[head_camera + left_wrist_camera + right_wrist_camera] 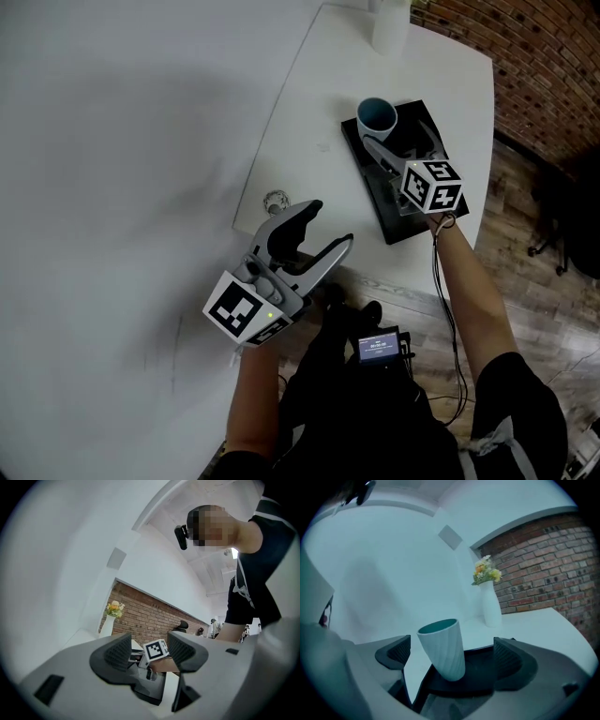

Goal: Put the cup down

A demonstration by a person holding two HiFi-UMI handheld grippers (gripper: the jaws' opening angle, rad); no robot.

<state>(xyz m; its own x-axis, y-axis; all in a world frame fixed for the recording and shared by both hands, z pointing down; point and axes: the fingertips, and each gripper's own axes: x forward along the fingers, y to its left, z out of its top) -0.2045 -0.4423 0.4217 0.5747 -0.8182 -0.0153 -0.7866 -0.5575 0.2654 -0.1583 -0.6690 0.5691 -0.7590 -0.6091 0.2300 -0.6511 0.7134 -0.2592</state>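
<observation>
Cup [377,115] upright on black tray [398,216], upper centre-right of head view, at tray's upper-left corner; teal inside, pale outside. Head view, left to right: left gripper [330,223] at lower left of centre, over near edge of white table [309,112], jaws well apart, nothing between them. Small clear object [274,201] on table just left of upper jaw, kind not discernible. Screen device [380,347] at person's waist, bottom centre. Right gripper [396,139] over tray, right of centre, marker cube [432,185] toward camera, jaw tips just below cup in frame. White vase [391,23] at top edge, beyond tray. Brick wall [525,56] upper right, wooden floor [544,309] lower right. Left gripper view, left to right: vase with flowers [115,607] at left of centre, brick wall behind; both pads parted and bare, only distant tray and right gripper's marker cube visible through gap. Right gripper view, left to right: left pad, then narrow gap, then cup, then broad gap over tray, then right pad. Jaws spread wide, cup between them but left of middle, touching neither pad, base on tray, apparent lean toward frame's left in this wide-angle view. Vase and flowers above, right of centre; brick wall at far right.
</observation>
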